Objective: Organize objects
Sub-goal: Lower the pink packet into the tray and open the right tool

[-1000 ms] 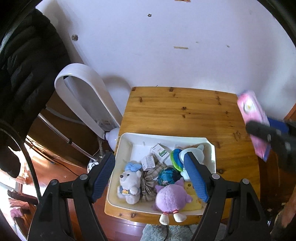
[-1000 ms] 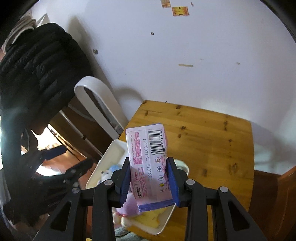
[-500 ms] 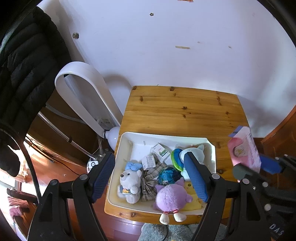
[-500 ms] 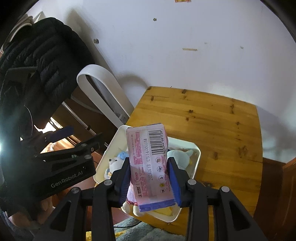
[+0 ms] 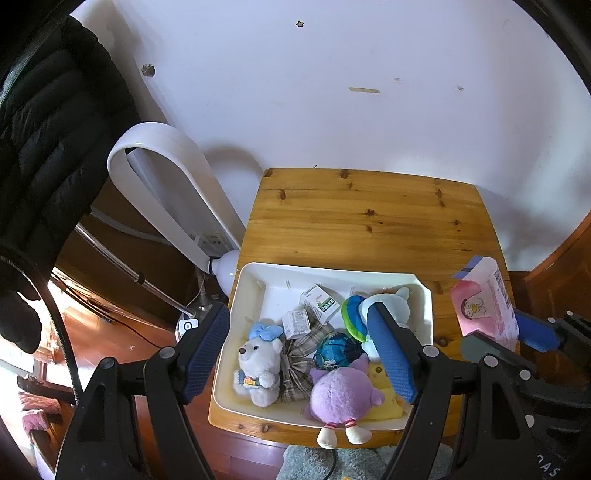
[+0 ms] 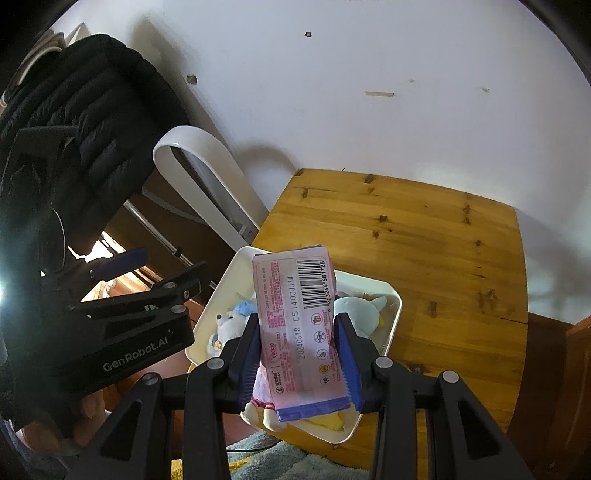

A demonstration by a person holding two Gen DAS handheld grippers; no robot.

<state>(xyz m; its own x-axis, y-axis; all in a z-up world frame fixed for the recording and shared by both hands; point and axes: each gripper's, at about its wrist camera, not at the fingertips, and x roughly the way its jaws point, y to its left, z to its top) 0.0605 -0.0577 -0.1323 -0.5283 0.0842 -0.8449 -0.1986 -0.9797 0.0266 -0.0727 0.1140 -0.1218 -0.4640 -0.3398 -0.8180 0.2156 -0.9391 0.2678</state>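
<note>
Right gripper (image 6: 301, 354) clamps pink packet (image 6: 299, 325) by its long edges, lower centre of frame, above white bin (image 5: 243, 295), likely for drop-in. Left gripper (image 5: 299, 350) wide open, empty, over toys.

White wall (image 5: 332, 110) seen behind, marked by small scuffs, a strip of tape (image 5: 364, 89) and a tiny star sticker (image 5: 300, 24). Knotty pine table (image 5: 369, 221) set against the wall, its back edge touching it. White looped bladeless fan (image 5: 166, 184) stood just left of the table, its shadow cast on the wall. Black puffer jacket (image 6: 85, 122) hung at far left. Reddish wood floor (image 5: 110, 332) lit by strong sunlight from the lower left. Metal tube (image 5: 110, 254) and cables seen beneath the fan. Brown wooden panelling (image 6: 554, 369) at right. Pale shaggy rug (image 6: 258, 458) laid below the table's near edge.
</note>
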